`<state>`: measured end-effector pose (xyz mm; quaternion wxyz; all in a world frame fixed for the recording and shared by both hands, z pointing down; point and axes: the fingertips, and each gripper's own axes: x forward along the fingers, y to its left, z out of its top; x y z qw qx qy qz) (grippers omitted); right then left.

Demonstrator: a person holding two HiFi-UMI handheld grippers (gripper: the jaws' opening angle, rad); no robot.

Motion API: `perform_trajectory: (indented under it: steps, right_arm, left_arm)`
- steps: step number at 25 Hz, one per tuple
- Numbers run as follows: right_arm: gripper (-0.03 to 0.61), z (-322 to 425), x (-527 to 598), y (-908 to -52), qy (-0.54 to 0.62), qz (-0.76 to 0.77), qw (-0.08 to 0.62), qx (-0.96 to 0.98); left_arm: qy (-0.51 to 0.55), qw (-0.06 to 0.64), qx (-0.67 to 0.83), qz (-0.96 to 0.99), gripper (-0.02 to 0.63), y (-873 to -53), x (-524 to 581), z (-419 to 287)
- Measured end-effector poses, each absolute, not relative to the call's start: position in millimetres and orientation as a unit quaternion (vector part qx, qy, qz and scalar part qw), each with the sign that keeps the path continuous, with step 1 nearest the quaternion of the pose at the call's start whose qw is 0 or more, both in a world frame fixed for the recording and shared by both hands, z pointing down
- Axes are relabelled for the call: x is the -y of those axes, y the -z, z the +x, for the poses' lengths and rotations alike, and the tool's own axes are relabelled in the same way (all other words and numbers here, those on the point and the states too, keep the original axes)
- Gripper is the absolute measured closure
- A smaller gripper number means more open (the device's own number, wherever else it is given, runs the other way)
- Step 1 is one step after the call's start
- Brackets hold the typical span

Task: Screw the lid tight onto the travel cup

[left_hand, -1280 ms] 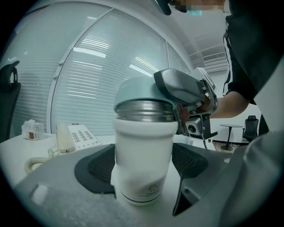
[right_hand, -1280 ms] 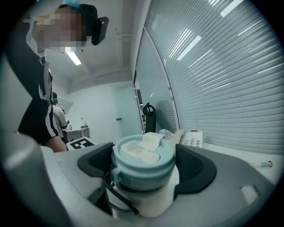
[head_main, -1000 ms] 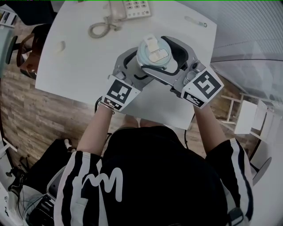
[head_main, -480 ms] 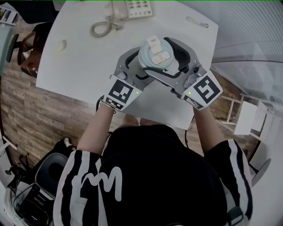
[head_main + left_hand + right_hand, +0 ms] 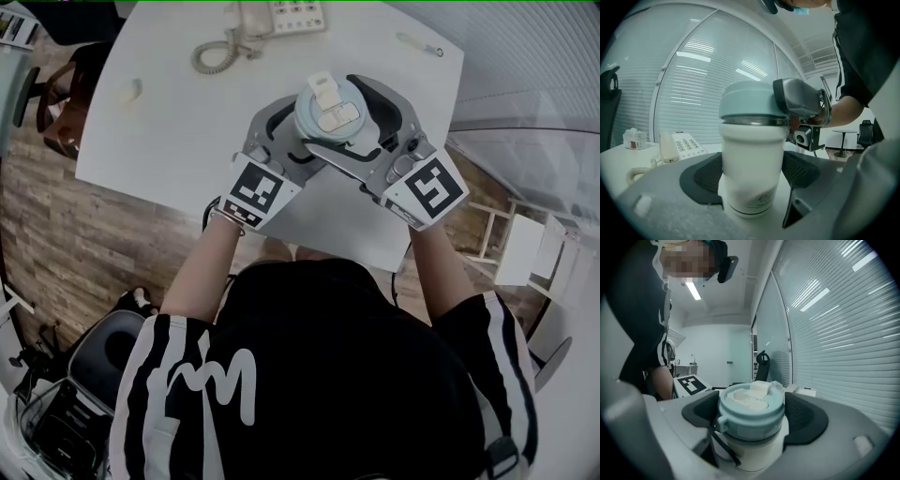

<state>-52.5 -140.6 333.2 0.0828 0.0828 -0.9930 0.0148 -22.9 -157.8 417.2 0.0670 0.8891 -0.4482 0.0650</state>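
A white travel cup (image 5: 751, 164) with a pale teal lid (image 5: 328, 106) stands upright on the white table (image 5: 178, 131). My left gripper (image 5: 307, 133) reaches in from the near left, and both pads rest against the cup's body (image 5: 750, 453); in the left gripper view the body fills the gap of the left gripper (image 5: 750, 176). From the near right, my right gripper (image 5: 330, 114) sits higher, its jaws wide around the lid (image 5: 751, 411). The right gripper view shows both pads of the right gripper (image 5: 752, 414) against the lid's rim. A white flap tops the lid.
A desk phone (image 5: 277, 17) with a coiled cord (image 5: 217, 58) lies at the table's far edge. A small pale item (image 5: 131, 91) sits at the far left and a thin pen-like object (image 5: 417, 43) at the far right. An office chair (image 5: 56, 103) stands left of the table.
The cup and both grippers have drifted a little toward the table's far side. The right gripper's marker cube has turned slightly. Both grips look the same.
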Motion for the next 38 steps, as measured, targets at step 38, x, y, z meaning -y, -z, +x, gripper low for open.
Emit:
perform_trajectory:
  steps: [38]
  right_arm:
    - [0.124,-22.2,139.5,-308.6,0.031,-0.141,0.126,0.982]
  left_arm:
    - [-0.06,0.078,0.454,0.886,0.212,-420.7,158.8,-27.9]
